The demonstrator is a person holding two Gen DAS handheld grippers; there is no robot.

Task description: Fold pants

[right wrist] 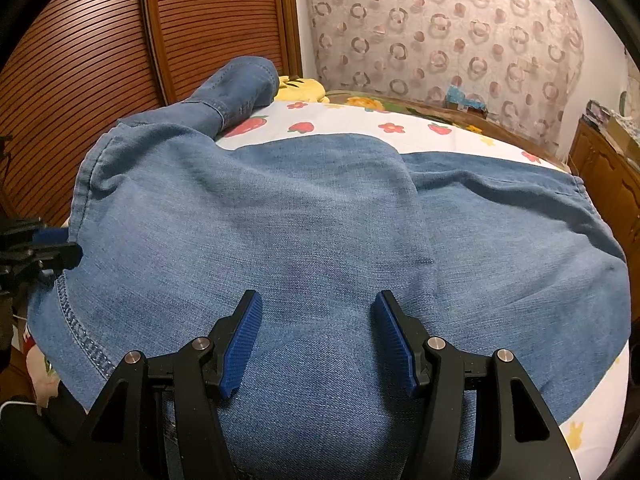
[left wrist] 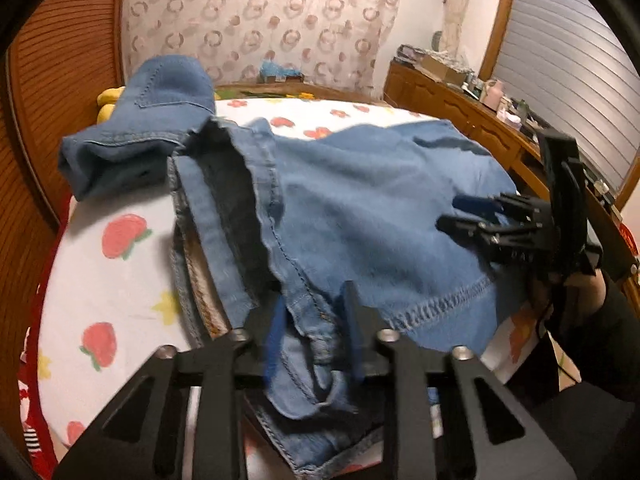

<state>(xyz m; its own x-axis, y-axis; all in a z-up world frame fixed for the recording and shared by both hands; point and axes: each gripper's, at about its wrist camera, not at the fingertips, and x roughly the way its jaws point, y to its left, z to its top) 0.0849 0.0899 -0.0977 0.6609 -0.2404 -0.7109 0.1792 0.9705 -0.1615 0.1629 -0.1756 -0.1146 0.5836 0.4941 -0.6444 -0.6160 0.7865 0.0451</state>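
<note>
Blue denim pants [left wrist: 360, 200] lie spread over the bed, one leg [left wrist: 160, 96] running away to the far left. At the bottom of the left wrist view my left gripper [left wrist: 314, 312] is shut on a bunched fold of denim near a seam at the near edge, blue pads pressing it from both sides. My right gripper [left wrist: 448, 213] hovers at the right over the hemmed edge, fingers apart. In the right wrist view the right gripper [right wrist: 318, 300] stands open just above the flat pants [right wrist: 300, 220], nothing between its pads. The left gripper [right wrist: 68, 244] shows at the left edge.
The bed has a white sheet [left wrist: 112, 280] printed with strawberries and flowers. Slatted wooden doors [left wrist: 52, 100] stand close on the left, and a cluttered wooden dresser [left wrist: 460, 92] on the right. A yellow plush toy [right wrist: 300, 86] lies by the far leg. A dark sleeve [left wrist: 616, 320] ends at the right gripper.
</note>
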